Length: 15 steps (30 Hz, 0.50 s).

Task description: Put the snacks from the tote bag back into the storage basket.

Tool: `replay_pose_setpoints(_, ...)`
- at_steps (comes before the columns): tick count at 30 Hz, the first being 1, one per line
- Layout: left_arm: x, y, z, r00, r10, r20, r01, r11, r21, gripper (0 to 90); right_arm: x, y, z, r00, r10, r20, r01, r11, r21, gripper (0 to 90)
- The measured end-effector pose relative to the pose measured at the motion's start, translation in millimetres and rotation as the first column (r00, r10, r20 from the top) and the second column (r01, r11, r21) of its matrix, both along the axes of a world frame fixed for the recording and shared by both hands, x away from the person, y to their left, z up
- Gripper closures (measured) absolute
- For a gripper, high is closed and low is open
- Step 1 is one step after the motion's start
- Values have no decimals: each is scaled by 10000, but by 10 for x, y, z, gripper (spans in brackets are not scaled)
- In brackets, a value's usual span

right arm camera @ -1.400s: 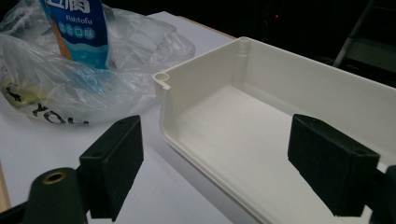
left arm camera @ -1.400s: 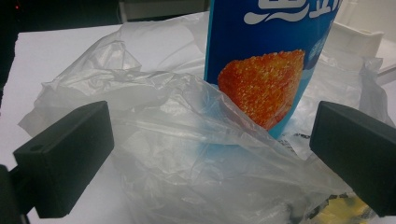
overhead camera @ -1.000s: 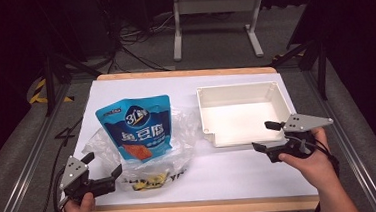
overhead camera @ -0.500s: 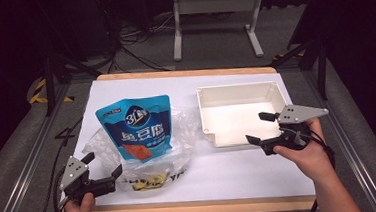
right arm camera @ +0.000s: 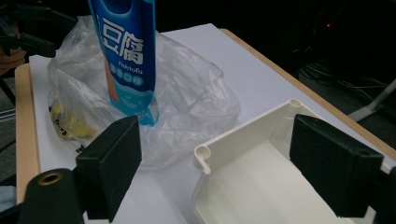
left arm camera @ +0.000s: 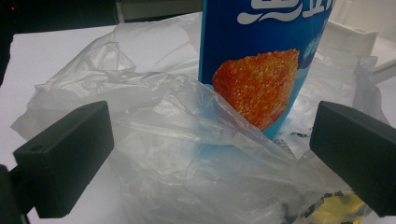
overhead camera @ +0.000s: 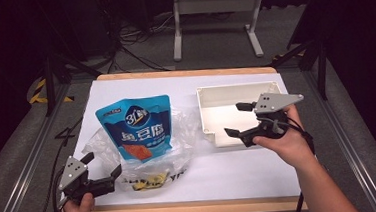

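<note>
- While our left gripper (overhead camera: 102, 176) sits parked at the near left corner of the table (overhead camera: 241, 175), our right gripper (overhead camera: 241, 118) is the one that has shifted: compared with a second ago it has come up and inward, from beside the tray's right end to over the white tray (overhead camera: 210, 95) itself.
- Both jaws on the right one are spread wide with nothing between them, and they've barely widened over that second, so no grab so far.
- From the right gripper view we look across the tray corner (right arm camera: 205, 154) straight at the blue snack pouch (right arm camera: 126, 56), which looks like where this hand is headed.
- That pouch (overhead camera: 136, 129) hasn't budged. It's still standing up out of the crumpled clear plastic bag (overhead camera: 183, 136), left of the tray and just beside it.
- Our left gripper's jaws are also apart and empty, framing the bag (left arm camera: 187, 154) and the pouch (left arm camera: 261, 60) without touching either, as far as we can tell.
- Something yellow (overhead camera: 148, 181) sits in the bag's near end; can't make out what it is.
- Our read: the job is getting the pouch out of the bag, probably into the tray, and it's barely begun. Right hand is closing in, left looks ready to pin the bag down.
- Flimsy plastic may come up with the pouch if nobody holds it.
</note>
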<state>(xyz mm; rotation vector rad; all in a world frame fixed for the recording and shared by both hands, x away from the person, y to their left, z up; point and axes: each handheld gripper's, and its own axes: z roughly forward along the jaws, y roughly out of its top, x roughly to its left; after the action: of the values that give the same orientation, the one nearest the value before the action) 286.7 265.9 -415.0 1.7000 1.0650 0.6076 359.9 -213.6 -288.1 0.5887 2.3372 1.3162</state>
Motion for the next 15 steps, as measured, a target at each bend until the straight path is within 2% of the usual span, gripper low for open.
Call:
replay_pose_setpoints(6, 2, -3, -1, 10000, -35, -6, 35, 10000, -42, 6, 106, 156, 8, 9990, 422, -128, -424, 9989, -189, 173)
replay_pose_setpoints(14, 1, -5, 1, 10000, -43, -24, 43, 10000, -14, 5, 246, 380, 64, 9934, 1119, -259, -1125, 9934, -239, 170)
replay_pose_setpoints(15, 3, -4, -1, 10000, -54, -22, 54, 10000, -37, 5, 275, 453, 83, 9910, 1310, -284, -1319, 9907, -322, 168)
